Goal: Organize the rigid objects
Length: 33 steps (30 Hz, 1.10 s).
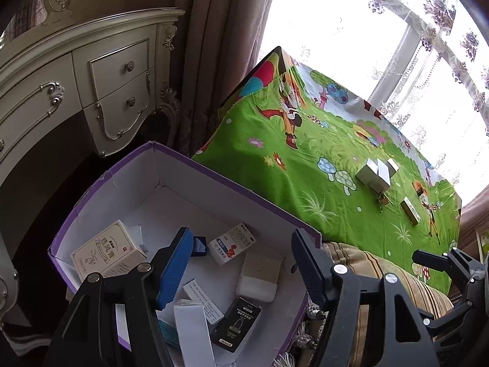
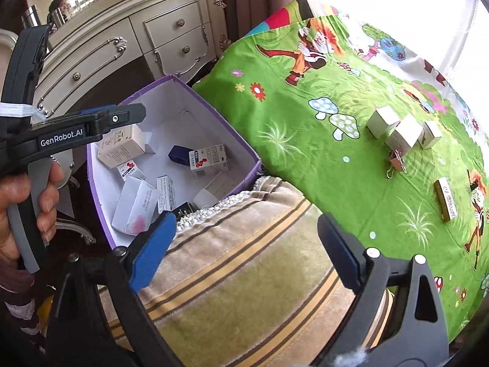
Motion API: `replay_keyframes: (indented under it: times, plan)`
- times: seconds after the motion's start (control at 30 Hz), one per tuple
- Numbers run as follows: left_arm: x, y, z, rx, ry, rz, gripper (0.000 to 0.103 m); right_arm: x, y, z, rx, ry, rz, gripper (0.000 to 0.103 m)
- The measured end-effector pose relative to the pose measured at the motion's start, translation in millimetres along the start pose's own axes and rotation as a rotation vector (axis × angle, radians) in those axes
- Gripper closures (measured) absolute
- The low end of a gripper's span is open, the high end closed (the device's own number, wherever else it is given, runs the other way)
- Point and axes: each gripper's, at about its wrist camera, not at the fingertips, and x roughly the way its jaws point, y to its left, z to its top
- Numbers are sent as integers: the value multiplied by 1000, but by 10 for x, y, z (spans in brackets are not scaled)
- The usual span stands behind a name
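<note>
A cream dresser (image 2: 171, 33) stands at the left by a curtain, and a green cartoon cloth (image 2: 305, 140) covers the surface at the right. Between them sits the purple box (image 1: 214, 172), already holding several small cartons. The left gripper (image 1: 241, 253) hangs over this box with jaws apart and nothing between them, so I judge one carton is just dropped. The right gripper (image 2: 247, 229), also released and empty, is over a striped cushion (image 2: 244, 263). The next move, I think, is reaching right to the white cartons (image 2: 400, 133) still on the cloth; a binder clip (image 2: 397, 160) lies touching them.
</note>
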Motion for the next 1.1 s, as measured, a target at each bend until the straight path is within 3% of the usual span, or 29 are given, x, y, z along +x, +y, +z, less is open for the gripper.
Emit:
replay_keyframes:
  times: [0.37, 0.7, 1.1]
  plan:
    - [277, -610, 62, 97, 54, -78, 35, -149, -758, -185, 124, -59, -116, 8]
    - [520, -1272, 310, 177, 63, -149, 35, -210, -1553, -275, 238, -71, -216, 8]
    - [926, -2024, 606, 299, 81, -206, 35, -151, -2074, -271, 286, -83, -242, 8]
